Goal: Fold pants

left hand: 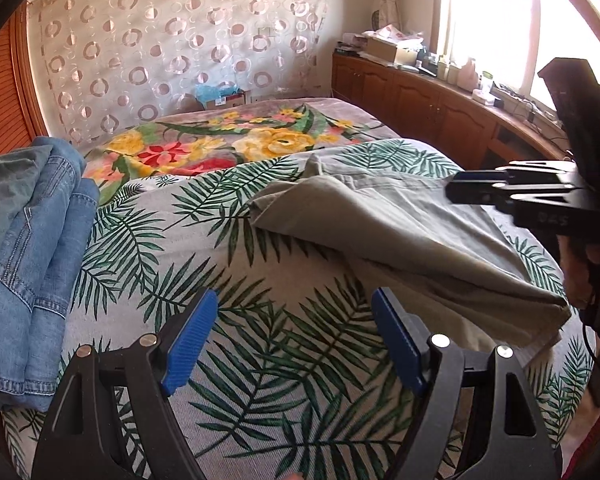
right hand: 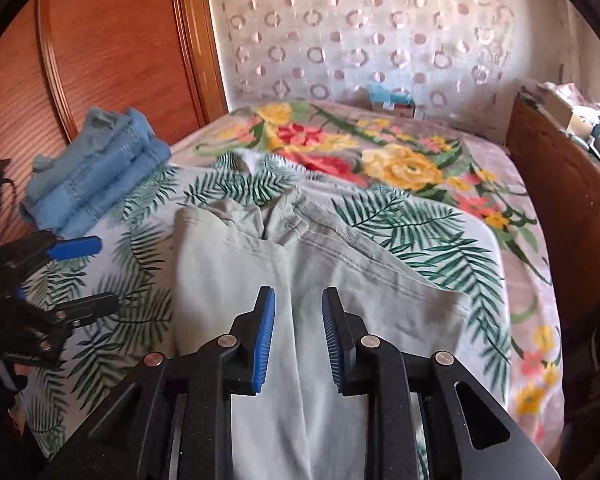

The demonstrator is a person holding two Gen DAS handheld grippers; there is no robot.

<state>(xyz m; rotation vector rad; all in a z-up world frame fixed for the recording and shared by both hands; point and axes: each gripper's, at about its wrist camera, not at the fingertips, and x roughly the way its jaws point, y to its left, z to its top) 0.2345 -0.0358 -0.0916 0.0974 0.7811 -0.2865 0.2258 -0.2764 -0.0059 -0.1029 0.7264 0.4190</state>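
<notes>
Pale grey-green pants [right hand: 260, 264] lie folded on the palm-leaf sheet [right hand: 140, 312] of the bed. In the left wrist view the pants [left hand: 400, 236] lie to the right, their upper layer raised in a fold. My left gripper [left hand: 294, 340] is open and empty, hovering over bare sheet to the left of the pants; it also shows in the right wrist view [right hand: 88, 276]. My right gripper [right hand: 299, 336] is open and empty just above the pants' middle; in the left wrist view its fingers [left hand: 472, 188] reach in over the pants from the right.
A stack of folded blue jeans [left hand: 32, 264] sits on the bed's left side, also seen in the right wrist view [right hand: 96, 184]. A floral blanket [right hand: 400, 160] covers the far bed. A wooden wardrobe [right hand: 100, 60] stands left, wooden cabinets [left hand: 420, 100] right under the window.
</notes>
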